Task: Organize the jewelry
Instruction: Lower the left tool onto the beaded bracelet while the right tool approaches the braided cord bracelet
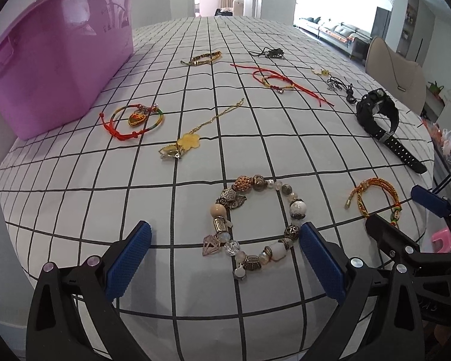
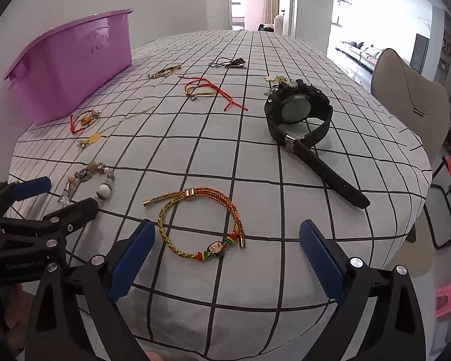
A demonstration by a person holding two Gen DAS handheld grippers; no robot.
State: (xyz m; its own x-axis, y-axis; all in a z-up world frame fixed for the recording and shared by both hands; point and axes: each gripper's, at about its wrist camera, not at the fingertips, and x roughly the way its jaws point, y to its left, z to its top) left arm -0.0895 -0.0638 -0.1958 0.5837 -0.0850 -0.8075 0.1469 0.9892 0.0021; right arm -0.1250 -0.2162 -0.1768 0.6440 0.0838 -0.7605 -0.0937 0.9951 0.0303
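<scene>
Nothing looks sorted yet. Both the left gripper [image 1: 225, 249] and right gripper [image 2: 227, 258] stand apart, empty, over the checked tablecloth's near edge [image 2: 255, 316]. Chunky beaded bracelet [image 1: 255, 219], braided orange cord bracelet [image 2: 200, 222] and black wristwatch [image 2: 297, 114] lie outside the purple plastic tub [image 1: 60, 60] at the far left corner.

Your clearest lane is the bare checked tablecloth [image 1: 75, 198] at near left, between the beaded bracelet [image 1: 255, 225] and the purple bin [image 1: 60, 60]. The bin walls off the far left. To the right, the black watch [image 2: 297, 114] and its long strap block the way; the braided bracelet [image 2: 201, 222] lies near centre.
</scene>
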